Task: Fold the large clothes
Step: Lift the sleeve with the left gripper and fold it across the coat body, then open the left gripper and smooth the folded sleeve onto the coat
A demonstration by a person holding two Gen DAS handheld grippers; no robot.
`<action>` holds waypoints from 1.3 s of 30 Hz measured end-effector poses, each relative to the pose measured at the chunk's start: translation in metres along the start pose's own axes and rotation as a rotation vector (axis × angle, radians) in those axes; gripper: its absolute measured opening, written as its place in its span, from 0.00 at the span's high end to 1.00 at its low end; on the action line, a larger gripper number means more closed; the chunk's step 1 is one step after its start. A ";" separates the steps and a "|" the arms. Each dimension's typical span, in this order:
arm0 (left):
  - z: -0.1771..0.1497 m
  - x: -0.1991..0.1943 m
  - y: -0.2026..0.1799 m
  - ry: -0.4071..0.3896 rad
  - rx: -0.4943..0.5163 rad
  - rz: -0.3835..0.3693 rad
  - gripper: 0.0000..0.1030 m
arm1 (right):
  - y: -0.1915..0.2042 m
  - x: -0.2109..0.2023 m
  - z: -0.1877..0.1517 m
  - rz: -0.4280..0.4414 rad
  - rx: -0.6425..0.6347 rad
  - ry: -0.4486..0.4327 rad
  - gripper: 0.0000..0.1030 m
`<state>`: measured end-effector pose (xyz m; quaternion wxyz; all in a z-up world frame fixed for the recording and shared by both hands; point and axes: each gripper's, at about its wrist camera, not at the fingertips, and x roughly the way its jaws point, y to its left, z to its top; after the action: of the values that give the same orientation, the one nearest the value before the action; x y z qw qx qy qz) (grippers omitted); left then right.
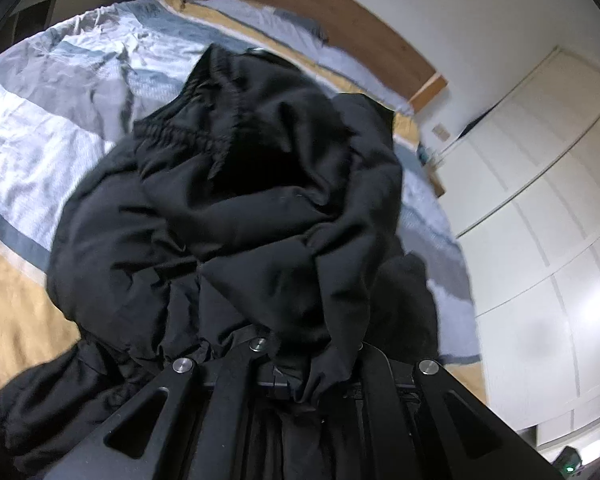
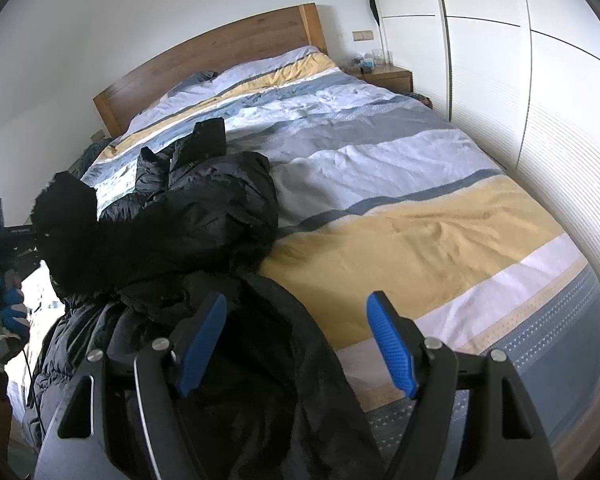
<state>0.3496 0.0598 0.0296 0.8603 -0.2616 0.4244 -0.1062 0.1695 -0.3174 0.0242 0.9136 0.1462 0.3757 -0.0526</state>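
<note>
My left gripper (image 1: 300, 380) is clamped on the black jacket (image 1: 228, 208), lifting it off the bed (image 2: 400, 184); right gripper (image 2: 296, 340) gapes empty. Puffy, limp, probably slippery — I'd pinch the hem.

matt black quilted cloth jacket (image 2: 204, 208); crumpled striped cotton-like duvet (image 2: 400, 184) beyond it; smooth wooden headboard (image 2: 220, 56); right gripper (image 2: 296, 344) matt black with rough blue pads (image 2: 392, 344); glossy metal bolts.
</note>
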 end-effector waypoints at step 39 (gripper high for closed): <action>0.013 -0.043 0.046 -0.011 0.131 0.141 0.45 | 0.172 0.025 0.044 0.148 -0.308 -0.012 0.30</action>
<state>0.3311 0.1203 0.0404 0.8832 -0.1748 0.4292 -0.0717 0.2524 -0.1671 0.0753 0.9288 0.0313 0.3621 0.0723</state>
